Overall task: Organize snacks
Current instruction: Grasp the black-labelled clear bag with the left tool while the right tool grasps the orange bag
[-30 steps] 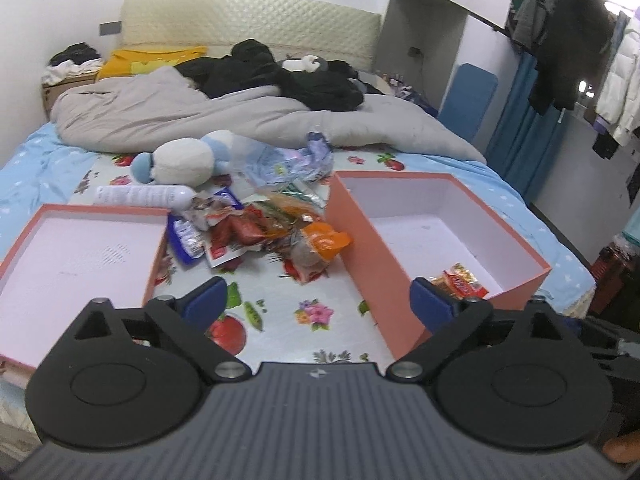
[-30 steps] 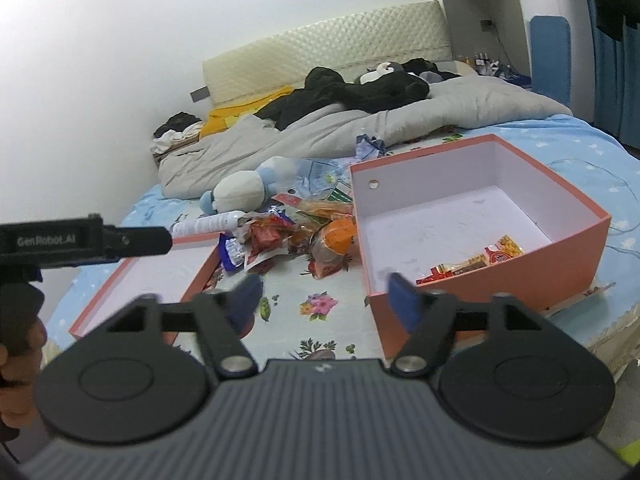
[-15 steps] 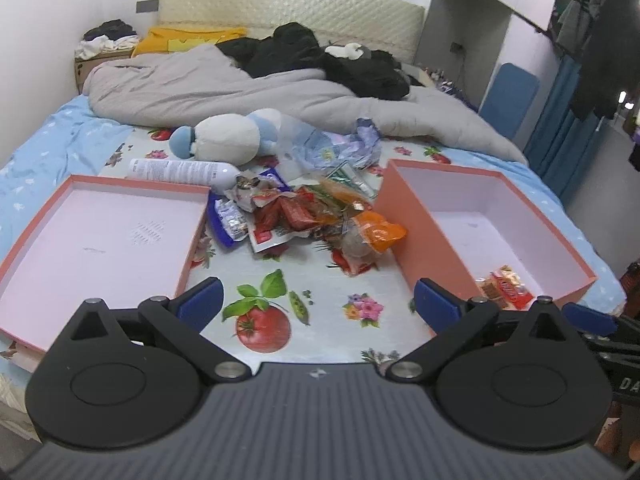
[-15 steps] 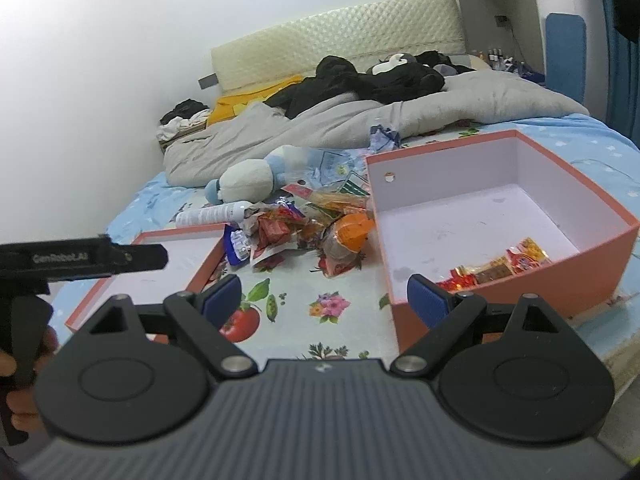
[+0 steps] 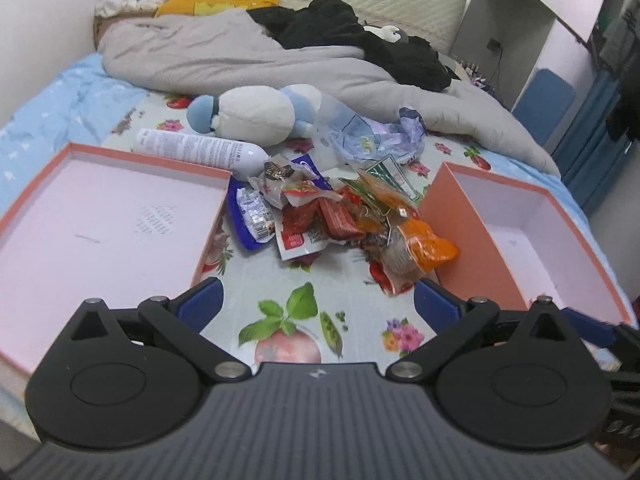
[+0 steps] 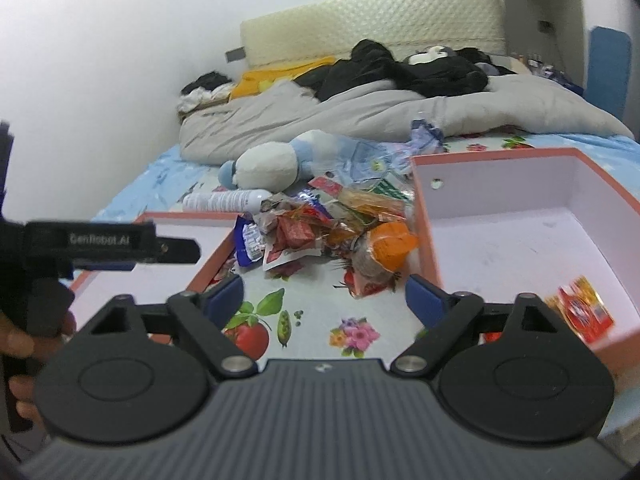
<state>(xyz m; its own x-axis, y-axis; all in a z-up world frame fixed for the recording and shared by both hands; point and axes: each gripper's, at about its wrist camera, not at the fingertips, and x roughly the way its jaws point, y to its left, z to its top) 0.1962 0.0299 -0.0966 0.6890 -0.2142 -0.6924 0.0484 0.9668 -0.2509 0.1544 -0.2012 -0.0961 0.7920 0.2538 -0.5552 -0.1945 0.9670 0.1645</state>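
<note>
right claw (image 6: 324,294) closing, empty | both nearer snack pile (image 6: 320,232)

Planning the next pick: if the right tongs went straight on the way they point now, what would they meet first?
Probably the orange snack bag at the near edge of the snack pile. The right tongs, jaws closing with nothing between them, aim over the bare floral sheet; depth is uncertain.

Ahead of both tongs, a snack pile (image 5: 340,216) lies on the bed sheet (image 5: 304,280), between a shallow lid (image 5: 92,232) to the left and a deep box (image 6: 532,236) to the right. One packet (image 6: 584,312) lies in the box. Behind the pile: a bottle (image 5: 196,148), a plush toy (image 5: 256,114), then a quilt (image 5: 240,60).
</note>
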